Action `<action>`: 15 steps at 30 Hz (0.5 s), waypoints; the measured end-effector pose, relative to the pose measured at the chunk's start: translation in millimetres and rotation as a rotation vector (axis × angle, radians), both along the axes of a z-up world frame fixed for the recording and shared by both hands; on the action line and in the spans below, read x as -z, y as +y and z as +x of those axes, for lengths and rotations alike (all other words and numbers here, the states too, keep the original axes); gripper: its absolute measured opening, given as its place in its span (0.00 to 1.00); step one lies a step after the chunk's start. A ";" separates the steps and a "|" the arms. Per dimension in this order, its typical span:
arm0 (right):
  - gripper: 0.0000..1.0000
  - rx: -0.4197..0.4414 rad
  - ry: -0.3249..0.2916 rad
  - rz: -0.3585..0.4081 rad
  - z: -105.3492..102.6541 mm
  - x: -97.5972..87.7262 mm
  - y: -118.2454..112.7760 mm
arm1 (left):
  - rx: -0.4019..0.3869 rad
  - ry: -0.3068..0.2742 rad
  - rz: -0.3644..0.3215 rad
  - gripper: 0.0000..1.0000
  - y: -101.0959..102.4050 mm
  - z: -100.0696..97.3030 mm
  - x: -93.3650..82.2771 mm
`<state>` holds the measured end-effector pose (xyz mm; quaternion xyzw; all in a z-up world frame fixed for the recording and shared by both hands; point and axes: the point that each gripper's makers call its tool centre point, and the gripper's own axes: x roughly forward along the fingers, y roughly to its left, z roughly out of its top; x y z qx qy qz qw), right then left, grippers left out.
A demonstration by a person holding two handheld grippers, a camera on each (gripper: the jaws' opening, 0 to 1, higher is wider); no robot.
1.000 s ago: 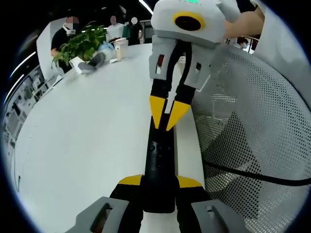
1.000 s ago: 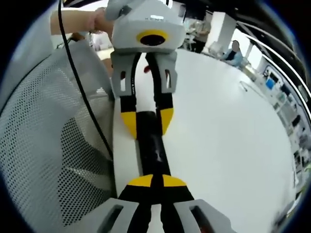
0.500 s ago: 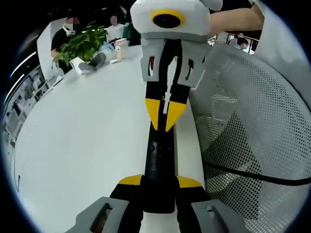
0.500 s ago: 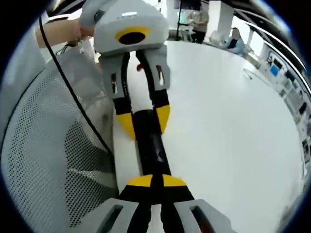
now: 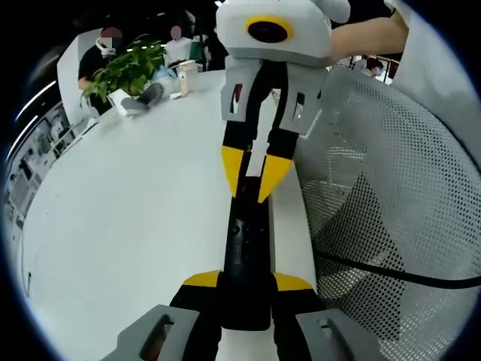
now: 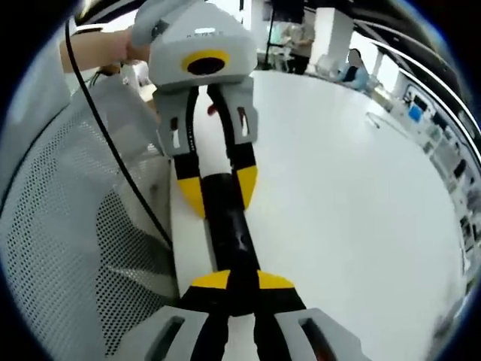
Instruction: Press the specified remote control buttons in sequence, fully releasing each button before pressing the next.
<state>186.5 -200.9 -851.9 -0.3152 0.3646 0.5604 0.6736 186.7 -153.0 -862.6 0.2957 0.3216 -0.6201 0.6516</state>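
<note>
A large white rounded table point(image 5: 120, 226) filled an open office, with a green potted plant point(image 5: 124, 66) at its far end and a grey perforated mesh chair back point(image 5: 391, 226) beside its edge. A slim black remote control point(image 5: 246, 248) lay lengthwise along the table edge. The left gripper point(image 5: 246, 289) was clamped on the near end of the remote, its yellow-tipped jaws pressed against both sides. The right gripper point(image 5: 250, 180) hung above the far end of the remote, jaws slightly apart; contact with the buttons could not be determined. In the right gripper view, the right gripper point(image 6: 239, 282) stood over the remote point(image 6: 225, 226), facing the left gripper point(image 6: 218, 192).
</note>
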 end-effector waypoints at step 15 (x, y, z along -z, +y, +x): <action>0.07 -0.122 0.008 -0.050 -0.4 2.9 1.3 | 0.002 0.000 0.001 0.23 -0.4 0.1 0.3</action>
